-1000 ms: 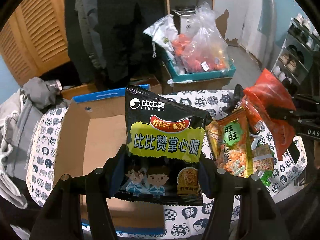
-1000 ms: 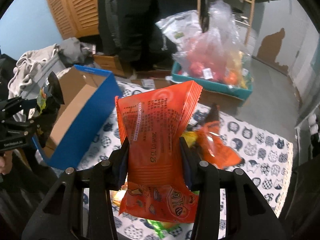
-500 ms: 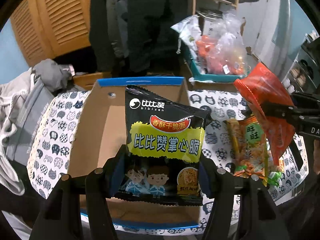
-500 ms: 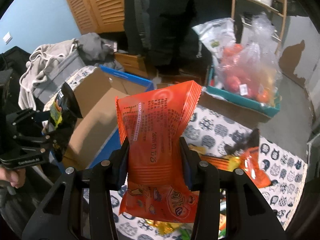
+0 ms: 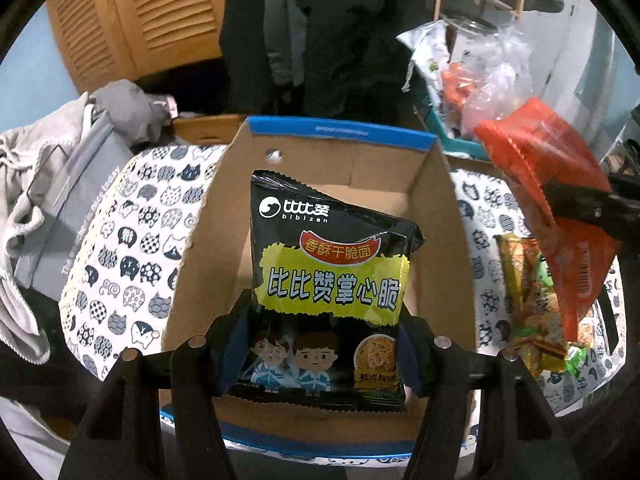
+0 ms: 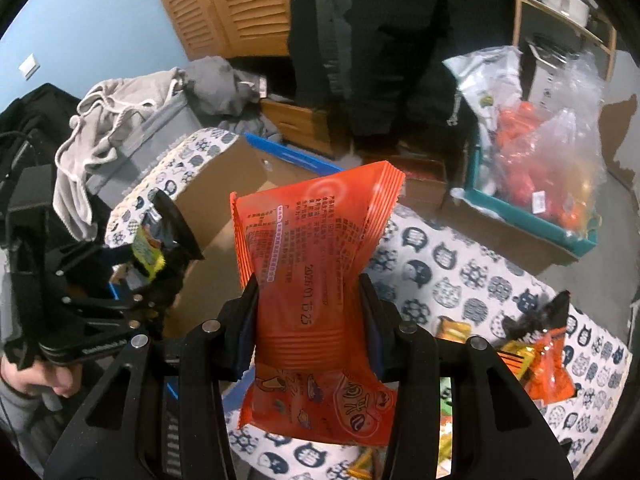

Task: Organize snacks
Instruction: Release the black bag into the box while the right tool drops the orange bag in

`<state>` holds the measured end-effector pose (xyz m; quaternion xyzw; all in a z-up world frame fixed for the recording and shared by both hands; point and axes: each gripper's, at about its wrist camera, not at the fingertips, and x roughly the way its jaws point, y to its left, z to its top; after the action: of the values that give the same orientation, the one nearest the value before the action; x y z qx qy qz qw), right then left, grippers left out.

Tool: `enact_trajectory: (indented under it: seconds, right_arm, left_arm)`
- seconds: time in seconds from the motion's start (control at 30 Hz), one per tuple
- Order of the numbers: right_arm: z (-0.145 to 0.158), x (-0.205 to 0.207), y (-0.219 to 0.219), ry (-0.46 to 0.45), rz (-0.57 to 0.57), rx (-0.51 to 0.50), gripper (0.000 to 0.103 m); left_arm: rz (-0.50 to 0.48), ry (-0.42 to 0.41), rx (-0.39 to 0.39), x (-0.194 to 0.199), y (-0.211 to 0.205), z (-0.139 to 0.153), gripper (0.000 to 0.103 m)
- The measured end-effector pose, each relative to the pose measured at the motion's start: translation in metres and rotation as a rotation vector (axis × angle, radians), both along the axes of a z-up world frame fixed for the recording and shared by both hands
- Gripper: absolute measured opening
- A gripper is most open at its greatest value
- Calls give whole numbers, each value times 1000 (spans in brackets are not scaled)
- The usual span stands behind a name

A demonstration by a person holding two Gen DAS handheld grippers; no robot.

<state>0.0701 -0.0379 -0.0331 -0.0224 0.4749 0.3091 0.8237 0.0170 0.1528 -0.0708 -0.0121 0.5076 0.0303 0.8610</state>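
My left gripper (image 5: 320,354) is clamped on the black crinkly noodle-snack packet (image 5: 328,276), held directly over the open brown cardboard box with blue rim (image 5: 340,136). I should lower it near the box floor before letting go, so it lies flat. My right gripper (image 6: 308,324) pinches the orange foil snack bag (image 6: 312,276) beside the box, over the cat-print cloth (image 6: 460,272); it goes 2nd.

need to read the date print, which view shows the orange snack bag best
The right wrist view: the orange snack bag fills the centre, clamped in the right hand-held gripper, printed back facing the camera. The left wrist view shows it only at the right edge, side-on and distorted.
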Motion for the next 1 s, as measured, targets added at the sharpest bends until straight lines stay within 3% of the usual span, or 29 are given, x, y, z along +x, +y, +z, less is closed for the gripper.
enact_trajectory:
  seconds: [0.17,0.27,0.8,1.0]
  right_arm:
    - [0,2,21,15,23,9,44]
    - [-2,3,32,22,36,7,44]
    - [-23,7,77,87,99,11,44]
    - [-25,7,84,101,112,8,56]
  left_arm:
    - [26,44,0,3,8,-8,65]
    - [42,52,14,1,12,-7,77]
    - [76,28,-6,-10,27,10,77]
    - [71,33,-7,-9,24,10,77]
